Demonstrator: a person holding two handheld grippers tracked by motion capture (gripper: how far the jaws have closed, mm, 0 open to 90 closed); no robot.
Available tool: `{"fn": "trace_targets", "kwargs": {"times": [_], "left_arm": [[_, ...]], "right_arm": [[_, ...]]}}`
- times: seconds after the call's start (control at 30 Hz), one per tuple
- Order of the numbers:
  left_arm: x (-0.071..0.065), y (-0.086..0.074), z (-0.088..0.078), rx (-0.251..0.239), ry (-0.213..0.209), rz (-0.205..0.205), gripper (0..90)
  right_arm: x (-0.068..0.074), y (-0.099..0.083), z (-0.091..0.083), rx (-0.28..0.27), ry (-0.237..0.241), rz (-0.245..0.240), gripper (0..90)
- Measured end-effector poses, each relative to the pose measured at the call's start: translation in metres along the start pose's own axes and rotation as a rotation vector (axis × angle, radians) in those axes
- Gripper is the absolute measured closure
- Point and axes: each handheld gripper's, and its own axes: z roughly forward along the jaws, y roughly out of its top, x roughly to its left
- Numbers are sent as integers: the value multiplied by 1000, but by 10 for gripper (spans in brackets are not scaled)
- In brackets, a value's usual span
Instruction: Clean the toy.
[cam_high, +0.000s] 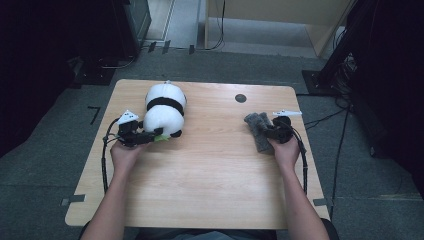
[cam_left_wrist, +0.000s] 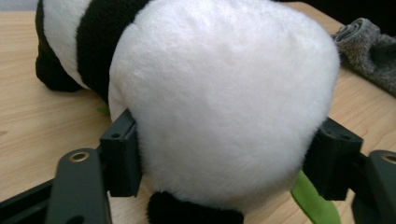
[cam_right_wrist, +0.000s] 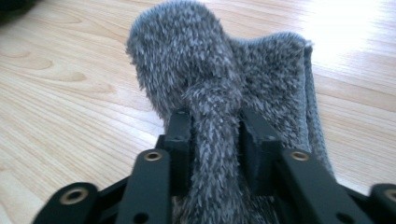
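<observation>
Gripping the plush panda (cam_high: 165, 110) at ten o'clock with my left gripper (cam_high: 148, 136), my right gripper (cam_high: 266, 132) pinches the grey fuzzy cloth (cam_high: 257, 131) at two o'clock, ready to dress it.

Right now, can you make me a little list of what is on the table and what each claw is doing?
table: light wooden top
soft toy: plush panda, lying at the left part of the table
cloth: fuzzy grey cloth, at the right part of the table
left claw: jaws on both sides of the panda's white rounded end, touching the fur
right claw: jaws around a bunched fold of the grey cloth
green bit: small green piece beside the panda
</observation>
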Motion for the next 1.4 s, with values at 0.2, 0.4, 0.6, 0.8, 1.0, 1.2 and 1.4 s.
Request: {"fn": "trace_targets", "kwargs": {"times": [0.2, 0.4, 0.6, 0.8, 1.0, 1.2, 1.4], "left_arm": [[1, 0, 0, 35, -19, 12, 137], [2, 0, -2, 78, -6, 27, 87], [1, 0, -3, 97, -9, 20, 70], [1, -1, -11, 60, -53, -5, 0], [-4, 4, -26, 31, -54, 6, 0], [-19, 9, -31, 13, -83, 21, 0], [-34, 16, -34, -37, -126, 14, 0]], "right_arm": [[-3, 2, -5, -40, 26, 21, 518], [2, 4, -12, -43, 26, 5, 503], [10, 7, -20, -54, 46, -13, 491], [20, 8, -25, -57, 59, -35, 465], [29, 8, -27, -56, 79, -51, 425], [44, 7, -32, -46, 89, -82, 418], [58, 3, -40, -54, 109, -117, 410]]}}
